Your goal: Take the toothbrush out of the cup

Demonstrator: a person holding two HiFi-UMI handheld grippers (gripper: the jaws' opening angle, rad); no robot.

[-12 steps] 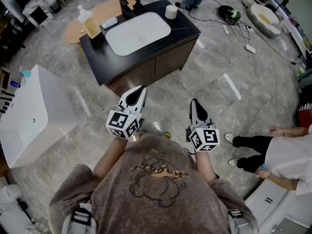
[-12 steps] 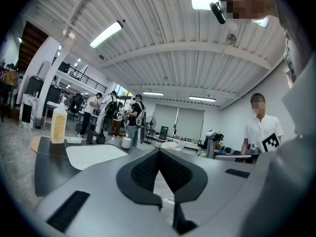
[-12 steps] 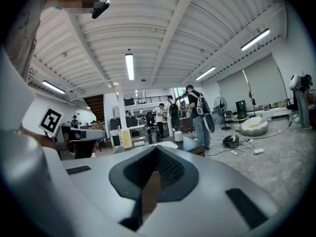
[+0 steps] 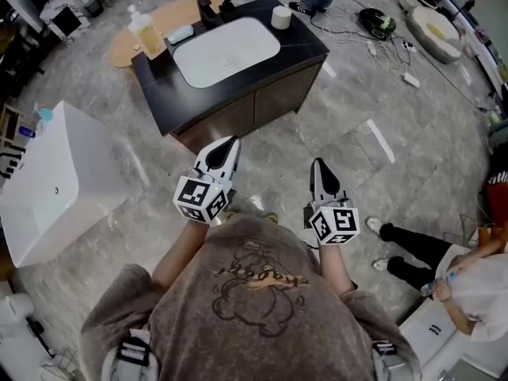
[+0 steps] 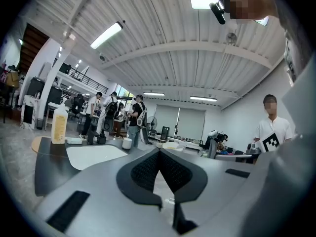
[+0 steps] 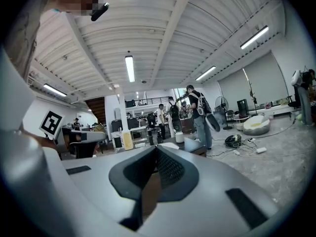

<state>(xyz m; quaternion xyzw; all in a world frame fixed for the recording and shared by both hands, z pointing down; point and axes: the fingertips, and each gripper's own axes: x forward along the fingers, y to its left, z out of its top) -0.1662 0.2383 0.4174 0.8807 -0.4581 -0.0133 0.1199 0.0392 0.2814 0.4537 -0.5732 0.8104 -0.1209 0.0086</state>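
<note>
A small white cup stands on the far right corner of the dark vanity top, beside the white sink. It also appears far off as the cup in the left gripper view and as the cup in the right gripper view. No toothbrush can be made out in it at this distance. My left gripper and right gripper are held side by side close to my chest, pointing at the vanity and well short of it. Both are shut with nothing between the jaws.
A soap bottle, a soap dish and a black faucet stand along the vanity's back. A white basin unit sits left. Cables lie on the floor at right. A person crouches at lower right.
Both grippers keep their places. The person at the lower right has shifted toward the right edge of the head view.
</note>
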